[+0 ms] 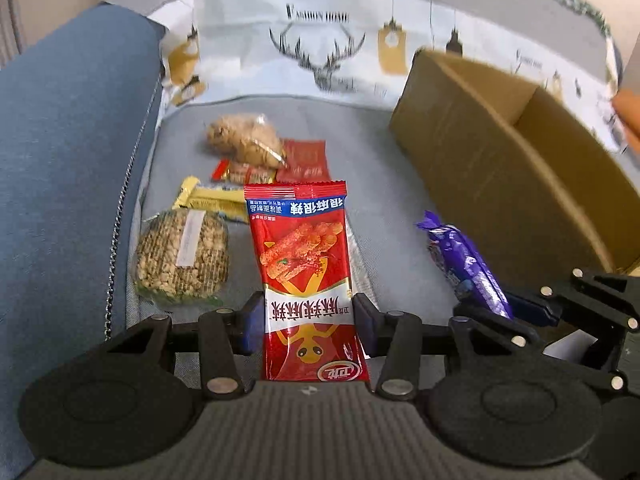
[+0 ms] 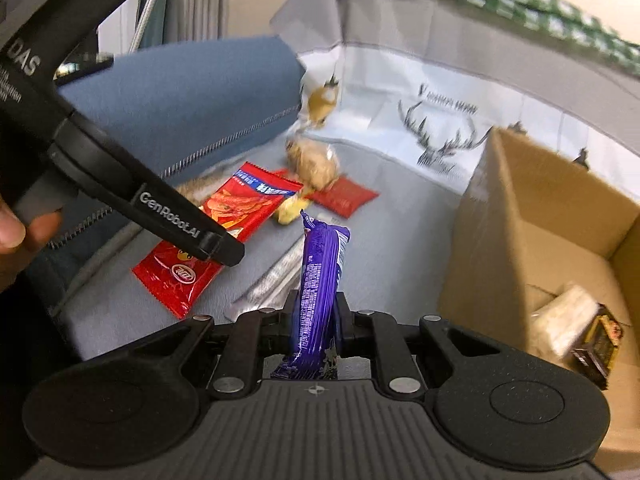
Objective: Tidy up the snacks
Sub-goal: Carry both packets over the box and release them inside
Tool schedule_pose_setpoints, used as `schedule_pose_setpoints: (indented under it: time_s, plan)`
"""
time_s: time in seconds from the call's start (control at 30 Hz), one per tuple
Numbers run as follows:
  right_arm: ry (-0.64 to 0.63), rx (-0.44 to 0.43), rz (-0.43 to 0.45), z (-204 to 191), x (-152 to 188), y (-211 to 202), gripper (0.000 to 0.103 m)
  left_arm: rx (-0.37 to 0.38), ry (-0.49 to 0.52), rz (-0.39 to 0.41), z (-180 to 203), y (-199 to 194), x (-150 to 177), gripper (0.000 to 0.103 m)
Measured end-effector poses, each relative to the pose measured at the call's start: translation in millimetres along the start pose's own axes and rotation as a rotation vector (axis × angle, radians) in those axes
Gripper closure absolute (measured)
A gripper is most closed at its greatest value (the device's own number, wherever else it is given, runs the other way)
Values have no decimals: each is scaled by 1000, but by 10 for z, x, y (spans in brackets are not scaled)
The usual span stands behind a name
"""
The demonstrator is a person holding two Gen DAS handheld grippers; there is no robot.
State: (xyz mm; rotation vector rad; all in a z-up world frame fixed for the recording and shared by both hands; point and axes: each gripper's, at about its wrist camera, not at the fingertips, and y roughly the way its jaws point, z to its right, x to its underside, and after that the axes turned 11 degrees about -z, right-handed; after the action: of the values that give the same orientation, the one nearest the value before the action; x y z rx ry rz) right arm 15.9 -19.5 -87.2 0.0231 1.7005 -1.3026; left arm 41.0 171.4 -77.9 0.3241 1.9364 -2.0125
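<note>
My left gripper is shut on a long red snack packet, its blue pads pressing the packet's two long edges. In the right wrist view the same packet hangs from the left gripper over the grey sofa seat. My right gripper is shut on a purple snack bar that points forward between its fingers. The left wrist view shows that purple bar in the right gripper, beside an open cardboard box.
On the seat lie a round peanut cake, a yellow bar, a brown bagged snack and a small red packet. The box holds a white packet and a dark one. A silver wrapper lies below the purple bar.
</note>
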Motion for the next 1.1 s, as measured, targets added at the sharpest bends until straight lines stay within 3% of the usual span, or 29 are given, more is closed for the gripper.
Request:
schedule_pose_setpoints:
  time_s: [0.17, 0.47, 0.57, 0.7, 0.9, 1.1]
  plan:
    - [3, 10, 79, -7, 72, -258, 87, 32, -31, 40, -31, -86, 26, 52]
    - [36, 2, 142, 258, 45, -669, 87, 57, -22, 62, -15, -112, 44, 52]
    - [108, -48, 170, 491, -54, -813, 87, 66, -30, 62, -24, -93, 27, 52]
    - [136, -49, 224, 779, -116, -977, 87, 67, -44, 62, -6, -61, 4, 52]
    - [147, 25, 297, 1381, -281, -1091, 87, 90, -57, 97, 4, -52, -44, 52]
    - [325, 100, 363, 1974, -119, -1055, 87, 136, -78, 196, 47, -221, -56, 52]
